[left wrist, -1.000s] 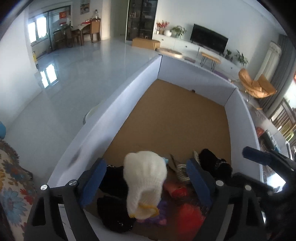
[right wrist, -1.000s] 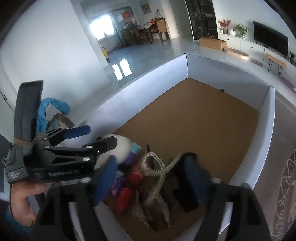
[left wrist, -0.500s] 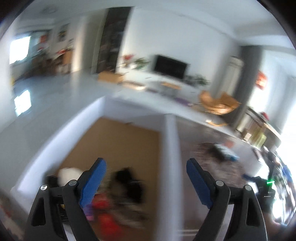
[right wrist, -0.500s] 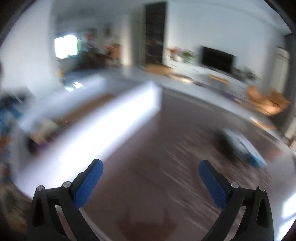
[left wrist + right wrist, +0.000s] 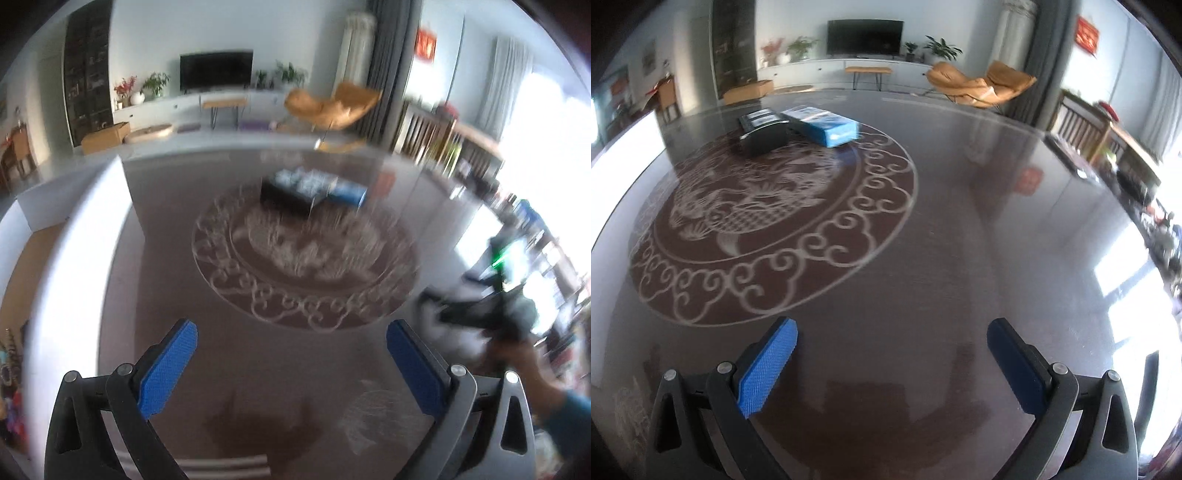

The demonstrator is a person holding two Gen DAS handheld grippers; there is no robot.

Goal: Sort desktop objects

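Looking along my left gripper, I see its jaws opening, already spread wide, with nothing between the blue pads but dark brown tabletop. At the far left of that view stands the white wall of the box, a strip of its cardboard floor showing beyond it, and a few colourful things I cannot make out lie at the very edge. Further right, the pale round pattern spreads across the tabletop, and at its far side lie a black box and, touching it on the right, a blue box, both blurred. At the right edge my other hand holds the right gripper, smeared by motion. From the right gripper's own camera, the jaws stand wide and empty above bare tabletop. The round pattern fills the left half of that view, the black box rests on its far rim, and the blue box lies just to its right, touching it. Both boxes are well apart from either gripper. Past the tabletop's far edge, a tan chair stands on the room's floor.
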